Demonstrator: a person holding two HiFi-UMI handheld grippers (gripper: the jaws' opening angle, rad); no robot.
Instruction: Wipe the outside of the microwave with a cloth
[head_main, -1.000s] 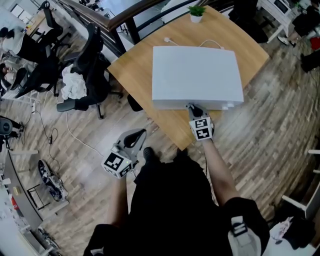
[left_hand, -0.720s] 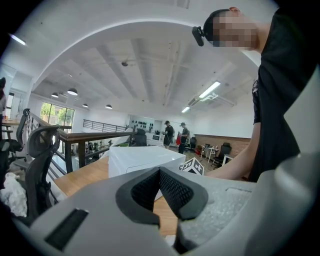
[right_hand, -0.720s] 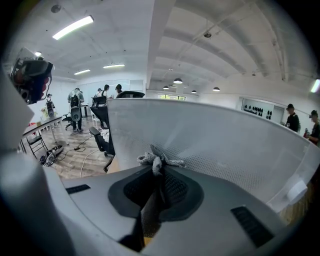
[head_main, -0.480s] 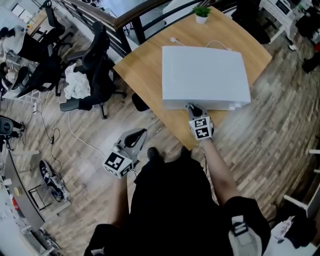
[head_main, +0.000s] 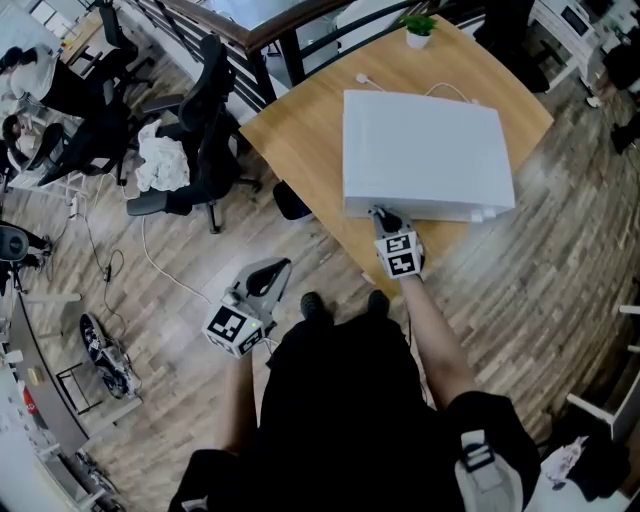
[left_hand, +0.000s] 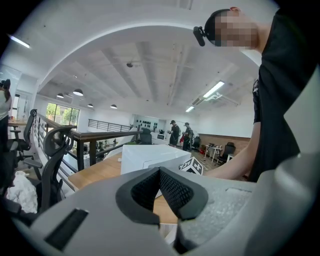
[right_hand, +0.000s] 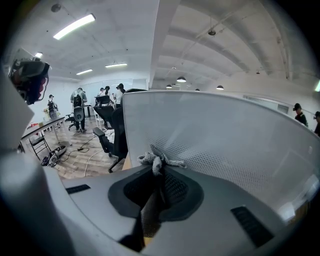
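The white microwave (head_main: 425, 150) sits on a wooden table (head_main: 295, 140) in the upper middle of the head view. Just below its front face, the right gripper (head_main: 383, 214) has its jaws clamped on a grey cloth (right_hand: 156, 161), which is bunched against the dotted door window. At lower left, over the floor, the left gripper (head_main: 278, 268) has its jaws together with nothing between them. A black office chair (head_main: 215, 110) stands left of the table, and a small potted plant (head_main: 418, 27) sits at the table's top edge.

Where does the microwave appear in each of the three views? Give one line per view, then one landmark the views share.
Head view: microwave upper right of centre, on the wooden table.
Left gripper view: small, at centre, just above the jaws.
Right gripper view: fills the middle and right, behind the cloth in the jaws.
Shared landmark: the black office chair left of the microwave.
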